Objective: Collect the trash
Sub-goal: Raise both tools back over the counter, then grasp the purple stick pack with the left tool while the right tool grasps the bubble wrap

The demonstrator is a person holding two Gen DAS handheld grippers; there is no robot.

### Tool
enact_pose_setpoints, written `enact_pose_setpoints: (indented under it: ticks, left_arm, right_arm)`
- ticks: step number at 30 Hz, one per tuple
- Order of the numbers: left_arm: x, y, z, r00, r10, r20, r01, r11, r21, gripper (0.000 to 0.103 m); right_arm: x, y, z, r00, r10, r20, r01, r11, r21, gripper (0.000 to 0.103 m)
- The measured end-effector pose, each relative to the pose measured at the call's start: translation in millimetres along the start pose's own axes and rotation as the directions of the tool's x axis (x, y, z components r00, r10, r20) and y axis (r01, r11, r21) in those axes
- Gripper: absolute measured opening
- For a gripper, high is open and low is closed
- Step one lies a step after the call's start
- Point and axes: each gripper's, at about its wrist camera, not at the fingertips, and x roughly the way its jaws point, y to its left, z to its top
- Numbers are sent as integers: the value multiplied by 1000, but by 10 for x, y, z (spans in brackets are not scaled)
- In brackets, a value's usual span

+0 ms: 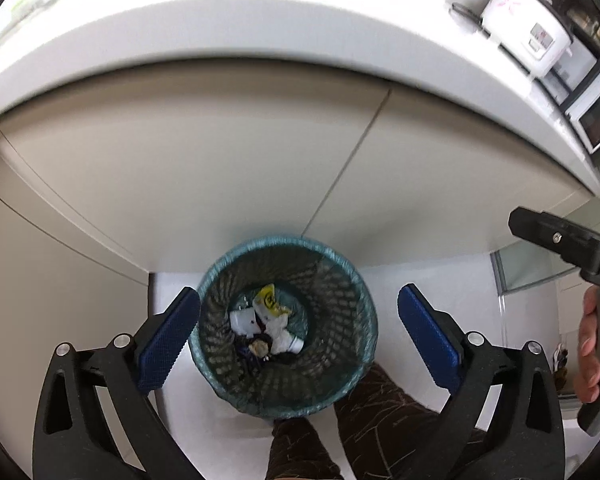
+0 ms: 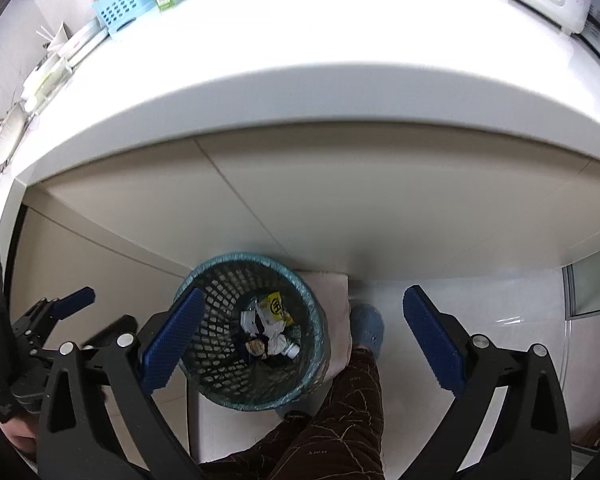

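Green mesh bin (image 1: 286,328) of trash below, between spread left gripper (image 1: 299,334) fingers

Right gripper (image 1: 560,248) cut off at edge

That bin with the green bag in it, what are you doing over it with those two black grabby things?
A person is collecting trash with a gripper in each hand. Both the left gripper and the right gripper are wide open and hold nothing, up above the mesh trash bin on the floor beside the white counter. Crumpled paper and a yellow wrapper already lie at the bottom of the bin.
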Motion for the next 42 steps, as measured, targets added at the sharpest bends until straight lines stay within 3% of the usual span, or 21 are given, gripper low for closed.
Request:
enact_pose_setpoints:
  ticks: [13,24,34,42]
  left_arm:
    - [-820,63,640,988,23,155,-12,997,-71,97]
    - [-1232,36,1379,967,66,246,-49,996,-72,97]
    - [-1214,7,2022,958,88,271,-69,994,-80,97]
    - [-996,-113,2486,966,95,242,-76,993,-86,97]
  right_arm:
    - [-787,-101,587,985,-43,168,40,999,22,95]
    - [-1073,-12,1131,974,-48,223,45,999,15,95]
    - [-1006,-88,1731,973,-39,229,41,999,-6,95]
    - [-772,-224,2209,978,-44,206,48,999,-11,95]
